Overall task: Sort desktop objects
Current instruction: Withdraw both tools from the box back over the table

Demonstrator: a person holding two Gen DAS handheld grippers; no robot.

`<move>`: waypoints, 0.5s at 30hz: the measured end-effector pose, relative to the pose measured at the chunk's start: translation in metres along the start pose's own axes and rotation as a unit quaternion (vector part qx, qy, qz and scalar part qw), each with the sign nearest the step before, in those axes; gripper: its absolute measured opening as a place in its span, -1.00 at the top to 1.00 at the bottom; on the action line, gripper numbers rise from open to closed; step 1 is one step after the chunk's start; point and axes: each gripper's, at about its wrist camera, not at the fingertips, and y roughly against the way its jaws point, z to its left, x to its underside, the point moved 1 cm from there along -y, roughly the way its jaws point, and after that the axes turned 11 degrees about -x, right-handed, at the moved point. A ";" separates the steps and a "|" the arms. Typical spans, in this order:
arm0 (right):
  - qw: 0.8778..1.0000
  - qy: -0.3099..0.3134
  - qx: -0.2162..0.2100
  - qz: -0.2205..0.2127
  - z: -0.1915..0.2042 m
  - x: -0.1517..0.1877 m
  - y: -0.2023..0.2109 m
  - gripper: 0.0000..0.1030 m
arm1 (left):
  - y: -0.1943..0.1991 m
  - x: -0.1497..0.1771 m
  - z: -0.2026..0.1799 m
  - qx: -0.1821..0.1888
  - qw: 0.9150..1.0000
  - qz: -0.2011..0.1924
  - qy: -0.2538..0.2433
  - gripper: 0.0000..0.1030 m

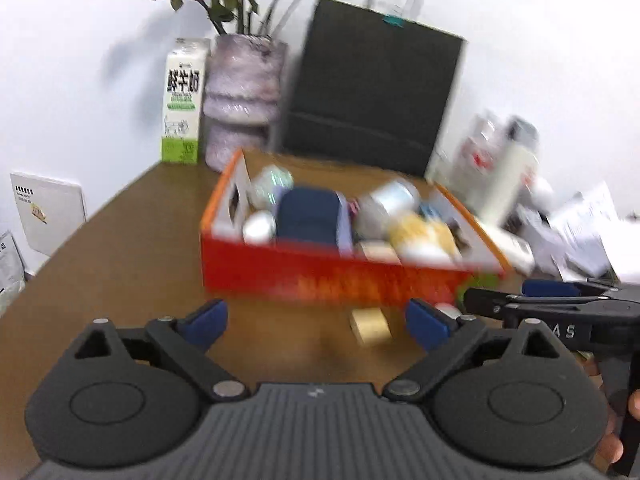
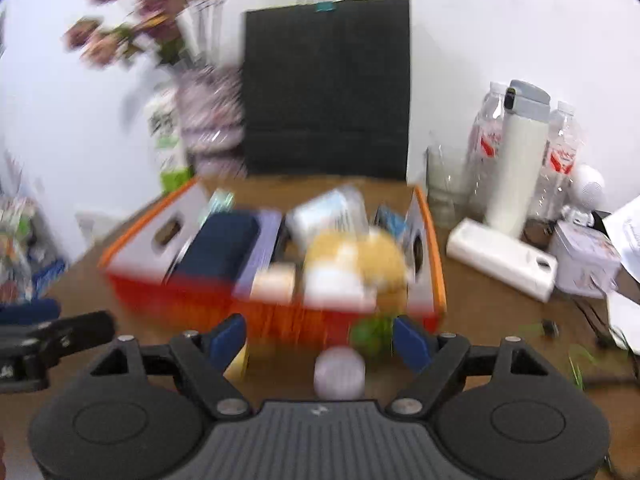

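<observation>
Your orange box on the wooden desk is already well filled: navy case, yellow packet, small tubs. Judged left to sort: a tan block at 12 o'clock ahead of your left gripper, and a pale round lid plus something green before your right gripper. Both grippers pitch downward toward the desk, jaws spread wide, nothing gripped.
</observation>
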 end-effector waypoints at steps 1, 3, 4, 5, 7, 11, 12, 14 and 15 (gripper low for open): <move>1.000 0.003 0.002 -0.002 0.007 0.015 0.012 -0.56 | 0.011 0.013 0.001 0.003 1.000 -0.007 -0.004 -0.93; 1.000 0.010 -0.004 0.005 0.021 0.042 0.029 -0.59 | 0.032 0.038 0.006 -0.003 1.000 -0.021 -0.015 -0.96; 1.000 0.008 -0.003 0.006 0.026 0.055 0.039 -0.60 | 0.038 0.049 0.009 -0.007 1.000 -0.023 -0.018 -0.96; 1.000 0.010 -0.001 0.006 0.032 0.068 0.047 -0.64 | 0.044 0.058 0.013 -0.013 0.999 -0.022 -0.019 -0.96; 1.000 0.014 0.007 0.010 0.042 0.094 0.062 -0.64 | 0.057 0.075 0.022 -0.015 1.000 -0.019 -0.007 -0.96; 1.000 0.008 -0.001 0.011 0.054 0.131 0.085 -0.64 | 0.070 0.098 0.032 -0.005 1.000 -0.009 -0.012 -0.99; 1.000 0.003 0.000 0.008 0.054 0.137 0.090 -0.65 | 0.073 0.103 0.033 -0.008 1.000 -0.014 -0.017 -0.99; 1.000 -0.001 0.003 0.004 0.056 0.147 0.099 -0.65 | 0.077 0.114 0.034 -0.015 0.999 -0.016 -0.028 -0.99; 1.000 0.000 0.005 0.005 0.057 0.152 0.101 -0.66 | 0.078 0.117 0.034 -0.014 0.999 -0.015 -0.032 -0.99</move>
